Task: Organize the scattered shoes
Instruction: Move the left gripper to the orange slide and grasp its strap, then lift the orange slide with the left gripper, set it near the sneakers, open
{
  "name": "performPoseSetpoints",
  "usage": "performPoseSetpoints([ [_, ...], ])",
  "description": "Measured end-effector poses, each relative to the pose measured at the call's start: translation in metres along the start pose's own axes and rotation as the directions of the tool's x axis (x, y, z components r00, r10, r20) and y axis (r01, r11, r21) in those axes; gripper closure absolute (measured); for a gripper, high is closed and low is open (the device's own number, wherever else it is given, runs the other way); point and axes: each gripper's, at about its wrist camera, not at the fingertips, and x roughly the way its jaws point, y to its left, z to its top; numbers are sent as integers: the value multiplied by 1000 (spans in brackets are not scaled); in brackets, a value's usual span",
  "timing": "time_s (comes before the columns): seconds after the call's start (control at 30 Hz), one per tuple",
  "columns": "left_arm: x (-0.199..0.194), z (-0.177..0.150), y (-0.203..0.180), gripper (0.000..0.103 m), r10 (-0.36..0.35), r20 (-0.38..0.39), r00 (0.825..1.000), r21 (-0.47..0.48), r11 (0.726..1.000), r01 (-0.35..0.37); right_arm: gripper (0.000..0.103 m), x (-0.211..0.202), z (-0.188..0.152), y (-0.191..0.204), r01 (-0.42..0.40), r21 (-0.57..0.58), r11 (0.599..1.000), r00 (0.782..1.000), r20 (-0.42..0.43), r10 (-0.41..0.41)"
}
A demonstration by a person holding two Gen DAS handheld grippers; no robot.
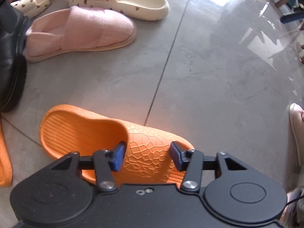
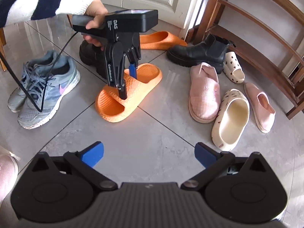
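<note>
Orange slide [image 1: 106,140] on the grey tiled floor [image 1: 209,87], straddled by the left gripper [image 1: 147,156].
Its fingers [image 1: 117,157] bracket the strap, contact unclear; right gripper [image 2: 149,154] hangs open, empty.

The left gripper [image 1: 147,156] points almost straight down, its blue pads [image 1: 118,156] straddling an orange slipper's [image 1: 91,131] strap. The right gripper [image 2: 149,155], at six o'clock, gapes wide, holding nothing.
</note>
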Motion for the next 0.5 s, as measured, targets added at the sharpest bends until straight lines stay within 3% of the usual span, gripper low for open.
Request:
performPoseSetpoints([
  [0.1,-2,1,-4,58,24,-2,1000,-14,1000,-24,0,-1,-1,1,-2,4,1000,1000,4,2],
  [0.2,-11,-1,-10,72,31,17,999,-55,998,-30,0,-4,-2,2,2,3,1000,1000,11,-2],
  [0.27,-21,-4,-11,80,2,37,999,-109,994,2,0,-9,-3,3,0,1,1000,1000,26,0],
  [0.33,-27,-10,-14,83,-25,43,999,-163,986,32,0,-14,-4,3,3,-2,1000,999,39,-3],
  [0.43,-29,-16,-25,84,-13,40,999,-180,983,20,0,-18,-6,4,13,-7,1000,999,53,-13],
  [0.5,-29,-16,-26,88,-48,50,998,-195,979,56,0,-21,-7,4,14,-6,1000,998,64,-13],
])
